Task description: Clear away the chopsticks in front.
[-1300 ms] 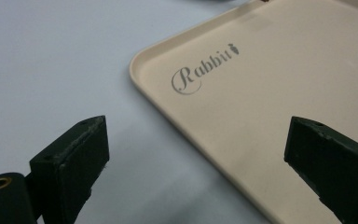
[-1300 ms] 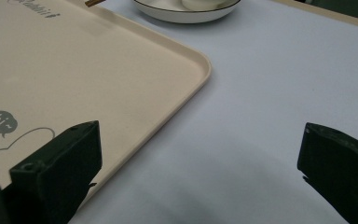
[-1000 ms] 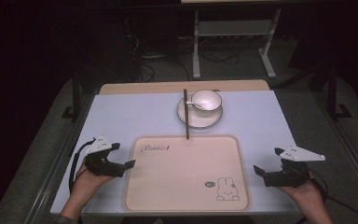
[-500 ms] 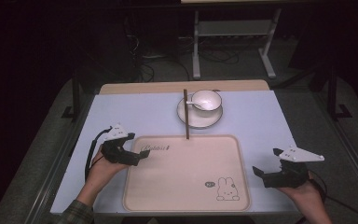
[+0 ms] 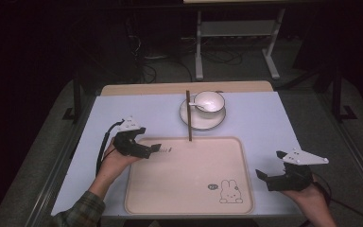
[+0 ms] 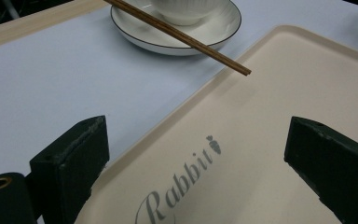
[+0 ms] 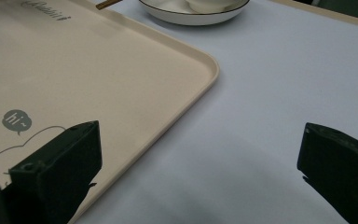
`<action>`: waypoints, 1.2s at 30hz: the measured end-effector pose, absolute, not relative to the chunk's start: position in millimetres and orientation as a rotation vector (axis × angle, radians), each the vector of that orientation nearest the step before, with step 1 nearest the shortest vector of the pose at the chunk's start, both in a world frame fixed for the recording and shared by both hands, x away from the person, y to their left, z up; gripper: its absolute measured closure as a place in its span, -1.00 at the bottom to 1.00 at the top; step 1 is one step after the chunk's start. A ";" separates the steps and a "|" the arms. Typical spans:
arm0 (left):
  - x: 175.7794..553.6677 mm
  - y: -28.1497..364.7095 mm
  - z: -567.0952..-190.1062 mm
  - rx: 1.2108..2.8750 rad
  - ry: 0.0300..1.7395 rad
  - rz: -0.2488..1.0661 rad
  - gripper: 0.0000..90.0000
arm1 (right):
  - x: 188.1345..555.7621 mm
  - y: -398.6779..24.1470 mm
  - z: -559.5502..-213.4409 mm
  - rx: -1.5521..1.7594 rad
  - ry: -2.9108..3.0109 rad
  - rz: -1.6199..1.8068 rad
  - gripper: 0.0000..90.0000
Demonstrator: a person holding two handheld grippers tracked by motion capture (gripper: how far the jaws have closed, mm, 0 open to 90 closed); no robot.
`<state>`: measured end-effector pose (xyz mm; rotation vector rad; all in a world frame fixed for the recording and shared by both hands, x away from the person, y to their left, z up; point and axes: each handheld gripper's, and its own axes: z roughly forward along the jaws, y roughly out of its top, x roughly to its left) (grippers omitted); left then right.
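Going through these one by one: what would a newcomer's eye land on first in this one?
The cream tray with a rabbit drawing in its near right corner, in the middle of the pale table. Behind it, a white bowl on a saucer, with chopsticks reaching to the tray's far rim. The open left gripper hovers over the tray's far left corner; the open right gripper is beside its right edge.

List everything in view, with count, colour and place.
tray: 1, beige, rabbit print, near middle of table
saucer: 1, white with dark rim, beyond tray
bowl: 1, white, on saucer
spoon: 1, white, in bowl
chopsticks: apparently a pair, brown, across saucer's left edge, tips over tray rim
table: 1, pale blue top
rack: 1, white, floor behind table
left gripper: 1, black, open, over tray's far left corner
right gripper: 1, black, open, right of tray
hands: 2, holding grippers
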<state>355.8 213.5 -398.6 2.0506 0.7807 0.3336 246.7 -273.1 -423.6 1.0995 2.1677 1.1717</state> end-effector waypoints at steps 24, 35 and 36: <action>426.2 137.0 -391.4 2.064 0.795 0.335 -0.54 | 247.3 -273.3 -424.2 1.107 2.168 1.172 -1.00; 459.3 100.0 -405.3 2.130 0.854 0.333 -0.38 | 247.2 -274.1 -424.2 1.111 2.168 1.178 -1.00; 462.3 96.4 -407.2 2.140 0.857 0.335 -0.38 | 247.1 -274.3 -424.3 1.111 2.167 1.181 -1.00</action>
